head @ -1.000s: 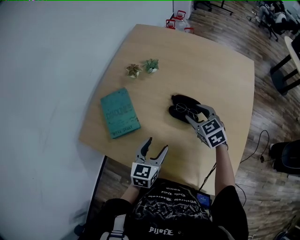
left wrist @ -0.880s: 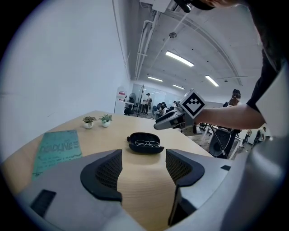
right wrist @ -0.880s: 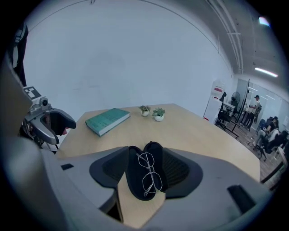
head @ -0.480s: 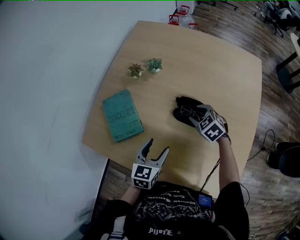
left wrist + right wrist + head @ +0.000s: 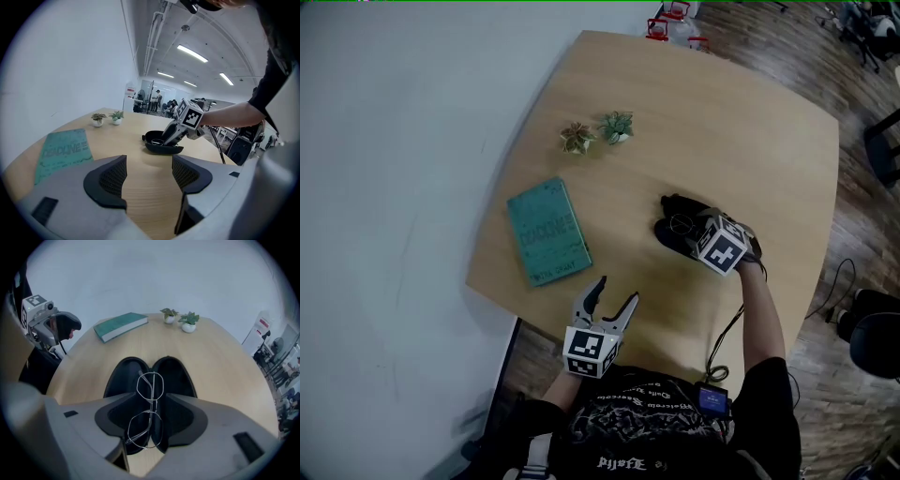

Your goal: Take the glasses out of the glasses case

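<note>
A black glasses case (image 5: 673, 203) lies open on the wooden table (image 5: 750, 141), right of centre. Thin wire-frame glasses (image 5: 150, 386) rest along the ridge between its two halves. My right gripper (image 5: 682, 228) points steeply down over the case, and its jaws have just been closing a little. They stand either side of the near lens, and I see no pad pressing on it. In the right gripper view that gripper (image 5: 152, 420) straddles the glasses and the case (image 5: 124, 376). My left gripper (image 5: 616, 291) hovers open and empty at the table's near edge, facing the case (image 5: 157, 149).
A teal book (image 5: 547, 232) lies left of the case. Two small potted plants (image 5: 577, 138) (image 5: 617, 126) stand beyond it. Red-and-white items (image 5: 675, 11) sit past the far edge. A cable (image 5: 722, 347) hangs by my right arm.
My right gripper has come down and tipped steeply onto the open case, with its tips now round the glasses. The left gripper has shifted slightly near the table's edge.
</note>
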`<state>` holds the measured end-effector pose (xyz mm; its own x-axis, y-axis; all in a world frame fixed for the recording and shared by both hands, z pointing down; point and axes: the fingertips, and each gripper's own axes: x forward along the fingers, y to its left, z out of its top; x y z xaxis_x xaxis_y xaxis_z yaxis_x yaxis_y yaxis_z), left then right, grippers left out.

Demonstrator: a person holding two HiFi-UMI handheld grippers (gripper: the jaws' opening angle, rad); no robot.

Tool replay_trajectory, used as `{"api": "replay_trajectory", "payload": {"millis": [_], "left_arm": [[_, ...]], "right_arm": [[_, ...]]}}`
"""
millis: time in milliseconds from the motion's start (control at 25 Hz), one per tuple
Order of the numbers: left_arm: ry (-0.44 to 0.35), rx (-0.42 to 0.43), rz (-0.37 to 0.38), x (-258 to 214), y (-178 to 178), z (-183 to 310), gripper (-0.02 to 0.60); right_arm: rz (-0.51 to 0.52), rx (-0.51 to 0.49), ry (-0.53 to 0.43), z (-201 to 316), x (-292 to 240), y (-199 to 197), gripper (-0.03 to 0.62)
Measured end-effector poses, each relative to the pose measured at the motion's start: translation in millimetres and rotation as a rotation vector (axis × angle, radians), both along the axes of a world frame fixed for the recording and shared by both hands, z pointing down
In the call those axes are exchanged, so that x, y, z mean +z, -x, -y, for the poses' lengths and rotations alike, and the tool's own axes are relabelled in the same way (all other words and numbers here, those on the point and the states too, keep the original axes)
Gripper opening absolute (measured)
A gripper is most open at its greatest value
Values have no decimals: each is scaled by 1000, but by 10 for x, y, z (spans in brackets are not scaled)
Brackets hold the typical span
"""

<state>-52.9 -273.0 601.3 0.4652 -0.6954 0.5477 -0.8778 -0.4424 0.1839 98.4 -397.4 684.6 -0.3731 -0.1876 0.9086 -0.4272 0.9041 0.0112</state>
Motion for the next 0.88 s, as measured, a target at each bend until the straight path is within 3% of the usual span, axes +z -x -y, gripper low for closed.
{"api": "replay_trajectory", "payload": {"millis": [360,480,880], "left_arm": [[25,14,9,116,-36,15,310],[34,12,7,144,-48,-3,310],[37,2,14,173,-12,11,310]], "right_arm": [[-40,-45,57,6,198,-7,210],[-41,-44,75,13,208,-4,181],[25,-20,41,30,174,25,126]]}}
